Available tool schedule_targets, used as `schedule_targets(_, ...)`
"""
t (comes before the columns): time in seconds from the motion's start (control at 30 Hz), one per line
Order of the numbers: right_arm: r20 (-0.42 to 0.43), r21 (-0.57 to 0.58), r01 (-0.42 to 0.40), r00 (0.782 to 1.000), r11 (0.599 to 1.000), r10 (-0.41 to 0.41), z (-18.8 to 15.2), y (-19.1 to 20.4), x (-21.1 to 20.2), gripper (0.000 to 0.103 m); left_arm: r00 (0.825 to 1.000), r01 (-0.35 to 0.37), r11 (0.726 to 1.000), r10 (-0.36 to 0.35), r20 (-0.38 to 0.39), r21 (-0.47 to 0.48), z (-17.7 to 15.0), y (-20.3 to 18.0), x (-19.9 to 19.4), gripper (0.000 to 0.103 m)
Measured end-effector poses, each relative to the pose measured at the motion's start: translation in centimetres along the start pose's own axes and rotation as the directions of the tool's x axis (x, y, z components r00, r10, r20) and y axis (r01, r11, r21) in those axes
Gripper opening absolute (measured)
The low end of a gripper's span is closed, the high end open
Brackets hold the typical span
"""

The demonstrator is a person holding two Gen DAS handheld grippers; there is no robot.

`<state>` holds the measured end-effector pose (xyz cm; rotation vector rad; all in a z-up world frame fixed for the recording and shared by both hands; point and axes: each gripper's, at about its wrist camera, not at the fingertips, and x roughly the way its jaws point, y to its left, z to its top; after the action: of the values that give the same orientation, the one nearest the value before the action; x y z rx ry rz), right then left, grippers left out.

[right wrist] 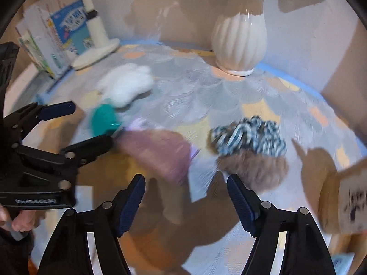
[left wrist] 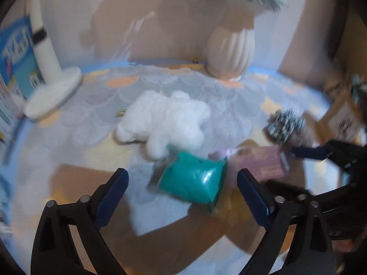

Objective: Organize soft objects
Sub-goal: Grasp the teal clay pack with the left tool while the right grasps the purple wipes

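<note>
Left wrist view: left gripper (left wrist: 182,181) spread wide, empty, poised above the teal pouch (left wrist: 195,181) on the tablecloth (left wrist: 229,105). Right gripper (right wrist: 185,197) likewise released, angled down before the purple cloth (right wrist: 158,153) and striped scrunchie (right wrist: 250,135).

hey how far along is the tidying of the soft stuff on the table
Nothing looks sorted yet. The white plush toy, teal pouch, pink cloth, striped scrunchie and brown fluffy piece all lie loose on the tablecloth. The left gripper and right gripper are open, holding nothing. Everything remains to be gathered.
</note>
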<state>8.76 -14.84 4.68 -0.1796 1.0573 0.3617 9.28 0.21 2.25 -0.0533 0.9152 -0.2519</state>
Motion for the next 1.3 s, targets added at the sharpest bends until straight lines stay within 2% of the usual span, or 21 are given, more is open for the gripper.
schedule_targets(0.07,0.014,0.012,-0.055,0.998,0.998,0.054,0.7,-0.5,0.7,0.073,0.999,0.039,0.998,-0.038,0.022,-0.042,-0.2,0.5,0.4,0.089)
schedule_targets(0.13,0.021,-0.001,-0.102,0.995,0.995,0.102,1.2,-0.6,1.2,0.073,0.999,0.038,0.998,-0.037,0.024,-0.046,-0.5,0.6,0.4,0.087)
schedule_targets(0.3,0.062,-0.155,-0.002,0.998,0.988,0.012,2.0,2.0,2.1,0.076,0.995,0.088,0.996,-0.086,0.039,-0.035,-0.9,0.6,-0.2,0.085)
schedule_targets(0.33,0.07,-0.17,0.007,0.998,0.985,0.005,2.1,2.3,2.1,0.079,0.994,0.097,0.995,-0.096,0.042,-0.035,-0.9,0.7,-0.2,0.08)
schedule_targets(0.37,0.077,-0.179,0.014,0.997,0.984,0.0,2.4,2.4,2.3,0.08,0.993,0.108,0.994,-0.106,0.044,-0.034,-1.0,0.8,-0.2,0.066)
schedule_targets(0.4,0.077,-0.176,0.016,0.997,0.984,-0.002,2.5,2.5,2.4,0.08,0.992,0.121,0.992,-0.12,0.043,-0.036,-1.0,0.8,-0.3,0.057)
schedule_targets(0.5,0.067,-0.138,-0.074,0.994,0.988,0.084,1.9,2.1,2.1,0.077,0.992,0.112,0.992,-0.109,0.057,-0.063,-1.1,1.3,-0.7,0.047)
schedule_targets(0.57,0.095,-0.152,-0.136,0.984,0.979,0.152,0.5,2.3,0.6,0.064,0.991,0.129,0.987,-0.125,0.045,-0.095,-1.4,2.0,-0.8,0.047)
schedule_targets(0.63,0.096,-0.167,-0.207,0.97,0.964,0.225,-1.0,2.8,-0.9,0.062,0.988,0.153,0.98,-0.149,0.039,-0.128,-2.0,2.8,-1.2,0.046)
schedule_targets(0.67,0.113,-0.163,-0.208,0.967,0.965,0.227,-1.8,3.1,-1.8,0.062,0.986,0.165,0.976,-0.161,0.043,-0.14,-2.4,3.1,-1.5,0.046)
schedule_targets(0.8,0.198,-0.123,-0.137,0.967,0.983,0.159,-2.5,3.1,-4.8,0.063,0.984,0.175,0.973,-0.169,0.057,-0.152,-2.9,3.3,-2.1,0.046)
schedule_targets(0.83,0.206,-0.113,-0.128,0.967,0.985,0.149,-2.1,3.1,-5.0,0.068,0.984,0.174,0.973,-0.168,0.055,-0.149,-2.9,3.3,-2.0,0.045)
schedule_targets(0.9,0.2,-0.108,-0.097,0.973,0.989,0.117,-0.9,3.7,-4.2,0.072,0.985,0.171,0.974,-0.165,0.056,-0.146,-2.9,3.2,-2.0,0.043)
schedule_targets(0.93,0.191,-0.106,-0.057,0.979,0.993,0.077,-0.2,4.3,-3.2,0.072,0.986,0.166,0.975,-0.159,0.059,-0.147,-2.9,3.2,-2.1,0.039)
schedule_targets(0.97,0.183,-0.105,-0.03,0.982,0.994,0.05,0.5,4.7,-2.1,0.068,0.99,0.135,0.979,-0.126,0.068,-0.156,-3.0,3.5,-2.2,0.039)
schedule_targets(1.03,0.164,-0.091,-0.027,0.986,0.995,0.041,1.0,4.8,-0.7,0.059,0.984,0.171,0.965,-0.159,0.079,-0.196,-3.0,4.4,-2.2,0.041)
schedule_targets(1.07,0.164,-0.066,-0.039,0.985,0.997,0.049,1.3,4.5,-0.1,0.059,0.98,0.194,0.959,-0.181,0.08,-0.208,-3.0,4.6,-2.2,0.041)
schedule_targets(1.13,0.145,-0.02,-0.017,0.989,1.0,0.02,1.5,3.9,1.0,0.058,0.982,0.187,0.962,-0.175,0.075,-0.201,-3.0,4.4,-2.1,0.041)
schedule_targets(1.2,0.128,0.001,-0.035,0.991,0.999,0.035,1.2,3.5,1.9,0.054,0.978,0.205,0.962,-0.198,0.059,-0.178,-2.9,3.9,-1.9,0.042)
schedule_targets(1.23,0.149,-0.003,-0.038,0.988,0.999,0.038,1.0,3.5,1.7,0.041,0.977,0.211,0.962,-0.204,0.054,-0.172,-2.9,3.8,-1.8,0.043)
schedule_targets(1.3,0.162,-0.027,-0.065,0.984,0.998,0.068,0.6,3.9,1.2,0.038,0.978,0.207,0.965,-0.2,0.054,-0.16,-2.9,3.5,-1.8,0.043)
